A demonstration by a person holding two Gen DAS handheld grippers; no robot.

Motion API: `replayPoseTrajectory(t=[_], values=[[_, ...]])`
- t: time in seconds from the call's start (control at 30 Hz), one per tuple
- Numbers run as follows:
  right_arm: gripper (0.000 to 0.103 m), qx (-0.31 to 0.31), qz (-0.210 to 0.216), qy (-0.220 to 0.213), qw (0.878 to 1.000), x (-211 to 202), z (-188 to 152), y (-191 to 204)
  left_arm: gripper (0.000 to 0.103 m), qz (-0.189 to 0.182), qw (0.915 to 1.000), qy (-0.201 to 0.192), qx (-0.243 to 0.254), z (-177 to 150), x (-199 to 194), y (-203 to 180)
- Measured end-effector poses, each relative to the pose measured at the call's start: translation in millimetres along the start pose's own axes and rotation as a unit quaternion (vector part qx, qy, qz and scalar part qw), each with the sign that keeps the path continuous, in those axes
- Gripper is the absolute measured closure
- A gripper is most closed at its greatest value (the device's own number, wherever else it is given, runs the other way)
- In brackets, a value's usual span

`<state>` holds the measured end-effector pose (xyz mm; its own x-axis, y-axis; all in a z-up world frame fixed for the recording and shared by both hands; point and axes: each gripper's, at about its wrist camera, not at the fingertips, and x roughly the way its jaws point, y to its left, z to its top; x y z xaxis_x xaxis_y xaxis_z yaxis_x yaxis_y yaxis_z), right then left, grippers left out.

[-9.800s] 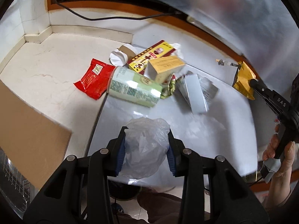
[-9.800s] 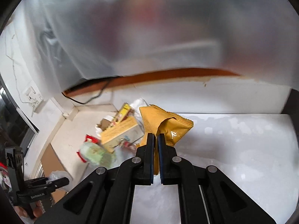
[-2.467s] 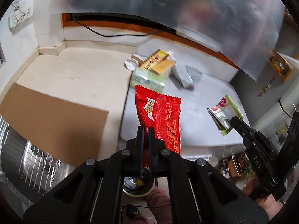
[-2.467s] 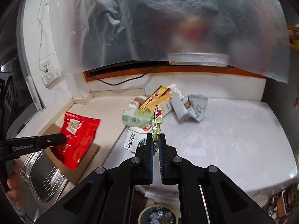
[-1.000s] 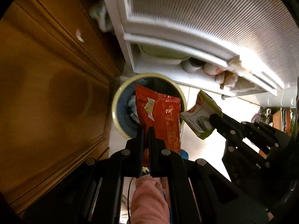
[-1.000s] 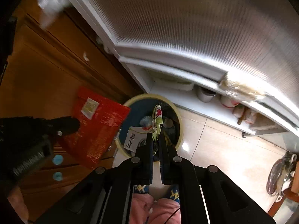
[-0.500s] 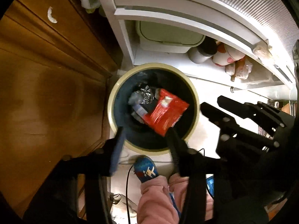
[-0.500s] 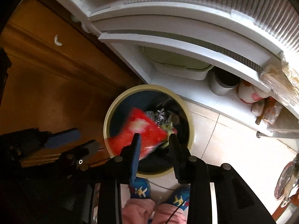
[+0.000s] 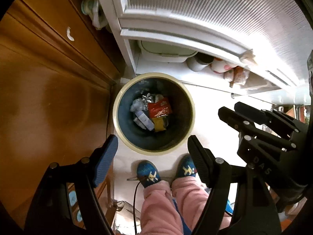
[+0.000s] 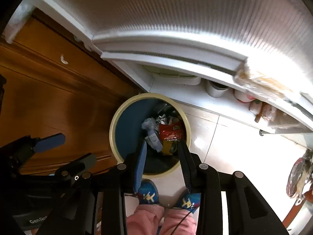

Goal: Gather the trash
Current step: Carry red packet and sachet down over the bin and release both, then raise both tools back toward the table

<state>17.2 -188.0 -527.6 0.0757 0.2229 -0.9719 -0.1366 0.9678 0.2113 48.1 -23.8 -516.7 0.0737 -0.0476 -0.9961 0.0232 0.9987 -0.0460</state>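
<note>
A round trash bin with a cream rim (image 9: pixel 186 92) (image 10: pixel 117 115) stands on the floor below me. Inside lie a red snack wrapper (image 9: pixel 159 107) (image 10: pixel 171 130), a yellow wrapper (image 9: pixel 159 124) (image 10: pixel 168 146), crumpled foil and a clear plastic bag (image 9: pixel 137 104). My left gripper (image 9: pixel 152 141) is open and empty above the bin's near rim. My right gripper (image 10: pixel 162 146) is open and empty over the bin; it also shows at the right of the left wrist view (image 9: pixel 234 109). The left gripper also shows at the left of the right wrist view (image 10: pixel 68 148).
A brown wooden cabinet (image 9: pixel 49 88) stands left of the bin. A white ribbed door (image 9: pixel 205 15) hangs above a low shelf with a pale tub (image 9: pixel 168 51), a metal cup (image 10: pixel 217 89) and jars. The person's feet in blue socks (image 9: pixel 148 173) stand by the bin.
Both grippers opened over the bin and dropped the red wrapper and the green-white wrapper; the red wrapper now lies settled inside. Both grippers have spread wider since half a second ago.
</note>
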Motion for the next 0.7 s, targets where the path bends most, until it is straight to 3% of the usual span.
replayPoseTrajectory(t=[0.5, 0.7], values=[[0.069, 0.024, 0.009, -0.053, 0.998, -176.7, -21.0, 18.6, 0.031, -0.03, 0.9963, -0.065, 0.048, -20.8, -183.9, -33.2], [0.069, 0.024, 0.007, -0.074, 0.997, -243.9, -27.8, 33.3, 0.03, -0.052, 0.9895, -0.118, 0.065, -29.5, -279.0, -39.6]])
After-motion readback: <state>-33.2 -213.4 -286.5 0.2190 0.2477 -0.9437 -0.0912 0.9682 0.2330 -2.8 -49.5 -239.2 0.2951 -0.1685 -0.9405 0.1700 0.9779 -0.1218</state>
